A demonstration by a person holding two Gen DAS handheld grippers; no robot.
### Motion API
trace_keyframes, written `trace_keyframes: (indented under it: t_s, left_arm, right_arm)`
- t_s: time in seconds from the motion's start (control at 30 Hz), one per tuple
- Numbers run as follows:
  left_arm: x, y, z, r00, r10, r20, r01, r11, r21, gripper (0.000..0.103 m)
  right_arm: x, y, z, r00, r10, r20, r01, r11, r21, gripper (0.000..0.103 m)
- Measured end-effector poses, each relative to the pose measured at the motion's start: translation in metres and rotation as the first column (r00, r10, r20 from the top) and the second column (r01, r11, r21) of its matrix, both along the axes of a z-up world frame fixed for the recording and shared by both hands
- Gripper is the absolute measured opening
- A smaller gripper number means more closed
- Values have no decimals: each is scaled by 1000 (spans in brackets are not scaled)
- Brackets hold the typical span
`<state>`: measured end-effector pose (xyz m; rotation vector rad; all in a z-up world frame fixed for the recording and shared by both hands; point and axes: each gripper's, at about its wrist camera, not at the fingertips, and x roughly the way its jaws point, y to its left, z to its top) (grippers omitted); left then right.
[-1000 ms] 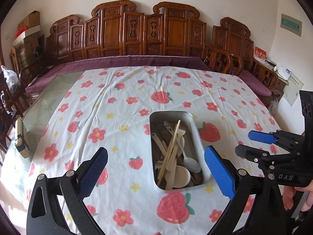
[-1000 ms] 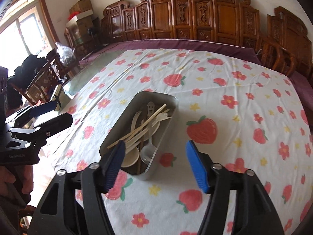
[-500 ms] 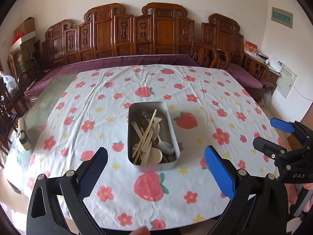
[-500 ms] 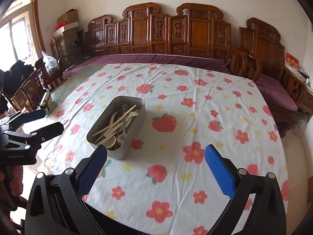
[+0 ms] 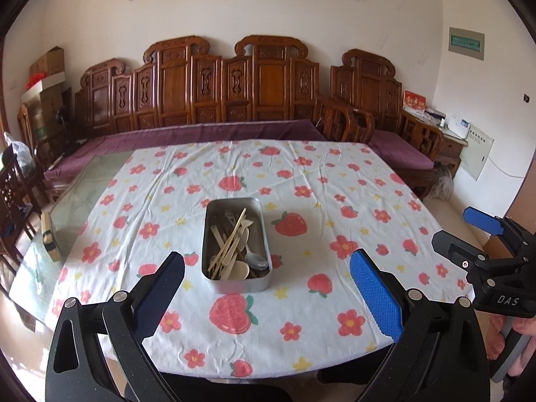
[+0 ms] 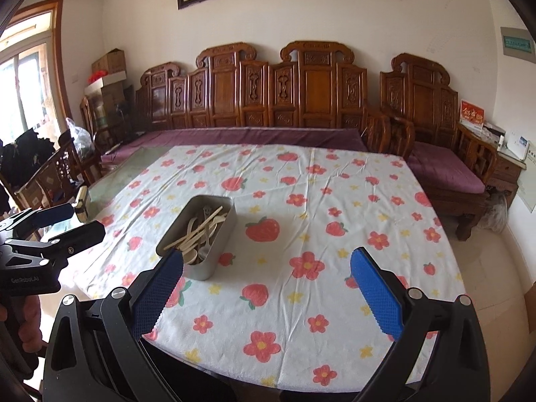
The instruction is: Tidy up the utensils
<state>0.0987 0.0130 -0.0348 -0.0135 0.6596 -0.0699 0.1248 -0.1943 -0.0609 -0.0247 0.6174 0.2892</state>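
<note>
The utensils (image 5: 234,248) lie heaped in a metal tray (image 5: 264,231), so most handles are buried under one another and cannot be told apart or counted; a metal spoon (image 5: 255,258), a pale round-bowled spoon (image 5: 238,270) and a long pale stick (image 5: 231,238) crossing the heap stand out, while the tips at the far end blur together. From the right wrist view the tray's near wall hides the lower part of the pile, and the left pad of the right gripper (image 6: 268,298) covers the tray's near corner. The tray sits on the surface (image 5: 335,201), which is covered by a strawberry-and-flower cloth (image 5: 301,318), roughly midway across and nearer the front edge than the back. Its long axis runs from the front edge toward the carved wooden bench (image 5: 234,87), and most utensils lie along that axis, bowls toward the front, the long stick slanted a little across it. The left gripper (image 5: 268,294) hangs above the front edge with its pads wide apart and nothing between them; the right gripper likewise stands fully spread and empty. Both are well apart from the tray. The hands are cut off at the picture edges: only fingers (image 5: 522,328) show below the right gripper's handle.
</note>
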Motion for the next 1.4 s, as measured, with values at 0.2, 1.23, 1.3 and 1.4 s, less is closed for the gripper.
trace_keyframes:
  t_s: [0.2,1.23,1.3,1.4]
  left_arm:
    - [-21,-8,36,998,6,70,-5,1000,-10,95]
    - [-74,-3,102,962,63,265,-66,998,2,95]
    - [-75,-2,102,961,68,269,-72,997,3,95]
    - [-75,-1,102,959,70,275,-74,997,3,95]
  right_arm:
    - [-20,-7,31,997,-14,72,13,1000,20,101]
    - [-96,-27,120,938,-86,337,69,996,63,101]
    - [-95,-27,118,940,-84,331,65,996,68,101]
    - [-94,-23,118,941,-81,328,62,996,67,101]
